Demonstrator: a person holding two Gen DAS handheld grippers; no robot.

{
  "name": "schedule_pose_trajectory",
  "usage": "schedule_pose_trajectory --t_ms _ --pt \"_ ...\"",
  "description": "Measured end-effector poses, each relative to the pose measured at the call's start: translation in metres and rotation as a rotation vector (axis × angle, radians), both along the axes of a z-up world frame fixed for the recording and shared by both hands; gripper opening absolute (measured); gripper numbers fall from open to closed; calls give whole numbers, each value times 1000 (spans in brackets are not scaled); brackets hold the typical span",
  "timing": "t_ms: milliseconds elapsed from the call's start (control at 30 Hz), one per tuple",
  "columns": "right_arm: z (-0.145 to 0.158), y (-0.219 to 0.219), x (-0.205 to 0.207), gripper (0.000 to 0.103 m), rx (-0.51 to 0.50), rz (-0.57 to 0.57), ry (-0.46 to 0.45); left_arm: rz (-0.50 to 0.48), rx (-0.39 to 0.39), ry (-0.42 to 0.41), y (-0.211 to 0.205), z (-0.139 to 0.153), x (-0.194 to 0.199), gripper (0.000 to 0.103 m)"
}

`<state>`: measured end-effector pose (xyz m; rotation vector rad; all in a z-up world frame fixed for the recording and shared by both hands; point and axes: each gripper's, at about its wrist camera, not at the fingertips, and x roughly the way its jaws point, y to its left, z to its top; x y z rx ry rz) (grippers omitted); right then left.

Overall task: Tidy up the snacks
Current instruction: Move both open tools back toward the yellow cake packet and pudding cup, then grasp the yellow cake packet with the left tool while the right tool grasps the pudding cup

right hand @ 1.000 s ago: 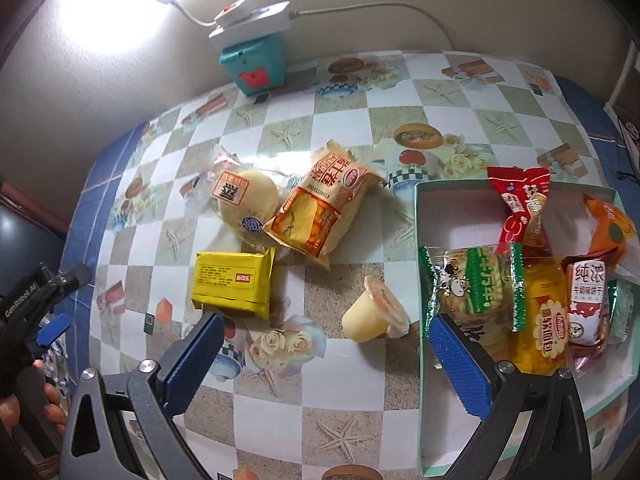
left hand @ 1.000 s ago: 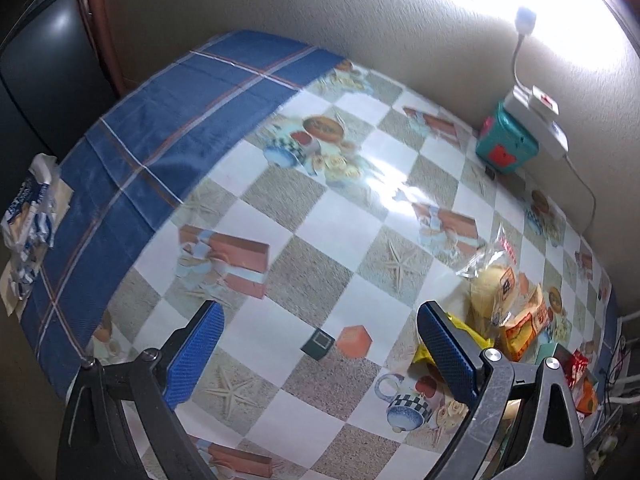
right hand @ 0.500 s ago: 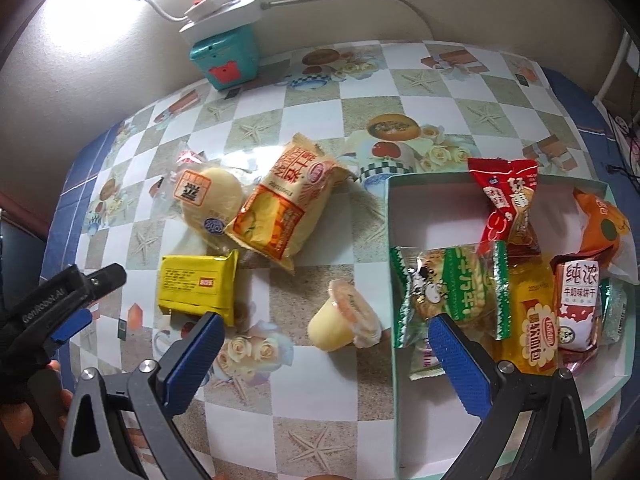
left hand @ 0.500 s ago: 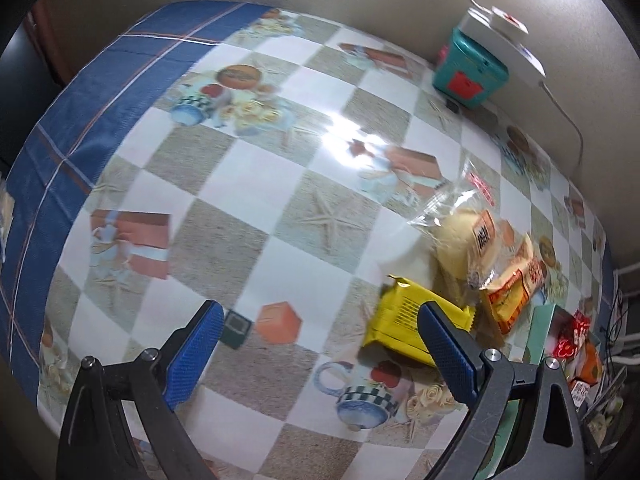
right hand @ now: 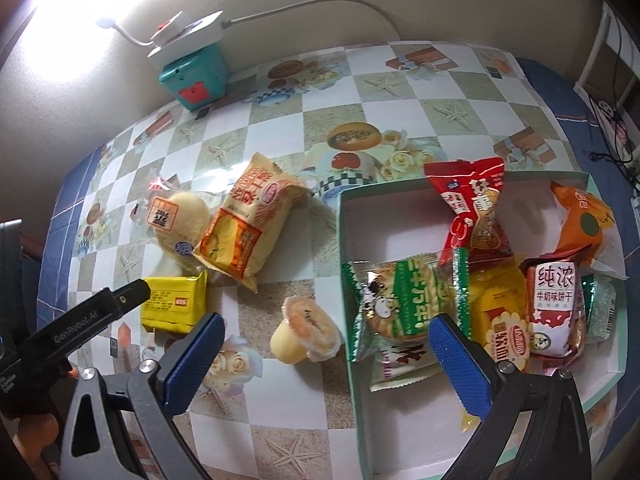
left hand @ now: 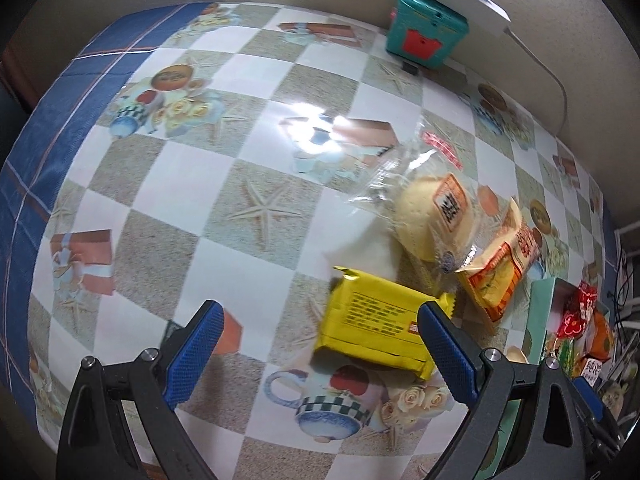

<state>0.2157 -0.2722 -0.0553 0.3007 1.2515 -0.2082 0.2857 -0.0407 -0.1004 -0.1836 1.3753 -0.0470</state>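
Observation:
A yellow snack packet (left hand: 374, 322) (right hand: 174, 304) lies on the patterned tablecloth, just ahead of my open left gripper (left hand: 320, 328) and near its right finger. Beside it lie a round bun in clear wrap (left hand: 432, 216) (right hand: 180, 224) and an orange bread packet (left hand: 500, 276) (right hand: 244, 224). A jelly cup (right hand: 306, 332) lies on its side between the fingers of my open right gripper (right hand: 324, 344). To the right, a mint-rimmed white box (right hand: 346, 200) (left hand: 540, 312) holds several packets, among them a green biscuit pack (right hand: 404, 300) and a red one (right hand: 472, 208).
A teal box (left hand: 424, 36) (right hand: 194, 80) with a white power strip (right hand: 188, 32) on top stands against the back wall, its cable trailing right. The left gripper's black body (right hand: 80, 320) shows at the left of the right wrist view. The blue cloth border (left hand: 48, 140) marks the table's left edge.
My left gripper has swung right and forward, bringing the yellow packet close to its right finger. The right gripper has shifted a little nearer the jelly cup and box.

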Motion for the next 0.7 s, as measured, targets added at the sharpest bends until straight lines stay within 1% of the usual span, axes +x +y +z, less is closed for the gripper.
schedule_pose_trajectory --t_ms 267,533,700 --pt "-1 -19 -3 103 -1 -52 3 -71 14 -6 -23 -6 5 97" --pt "-1 -21 -4 103 2 -54 4 -145 42 7 -50 -16 8 97" --pt "-2 -20 -3 103 3 -53 6 -182 76 4 -70 -22 7 97"
